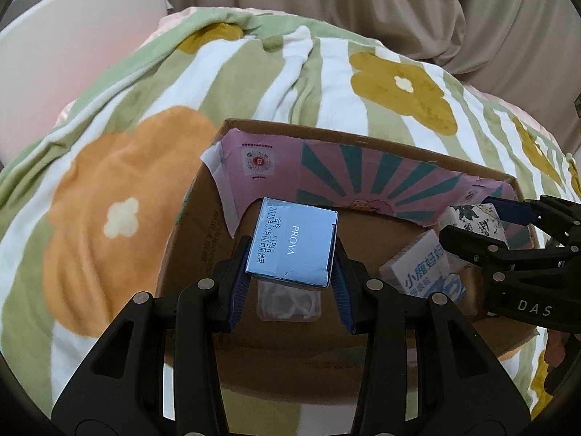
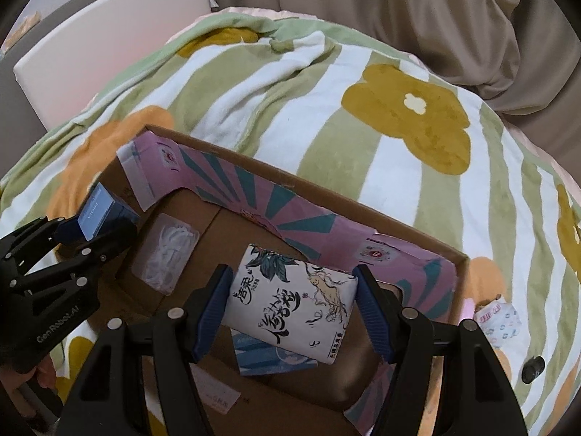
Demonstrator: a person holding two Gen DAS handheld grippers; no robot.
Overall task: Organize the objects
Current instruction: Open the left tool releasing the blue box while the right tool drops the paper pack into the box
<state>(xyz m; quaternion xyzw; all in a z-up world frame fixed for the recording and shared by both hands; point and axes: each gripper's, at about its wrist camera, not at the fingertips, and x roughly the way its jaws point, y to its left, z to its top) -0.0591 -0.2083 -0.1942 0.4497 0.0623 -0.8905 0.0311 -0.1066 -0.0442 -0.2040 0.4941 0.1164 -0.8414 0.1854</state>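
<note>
My left gripper is shut on a blue PROYA box and holds it above the open cardboard box, over a clear plastic packet on the box floor. The blue box also shows in the right wrist view. My right gripper is shut on a white tissue pack with black calligraphy, held inside the cardboard box above a blue and white pack. The right gripper reaches in from the right in the left wrist view.
The cardboard box lies on a bed with a green-striped flower blanket. A white and blue pack stands inside it. A small white wrapped item and a dark round object lie on the blanket right of the box. Beige curtains hang behind.
</note>
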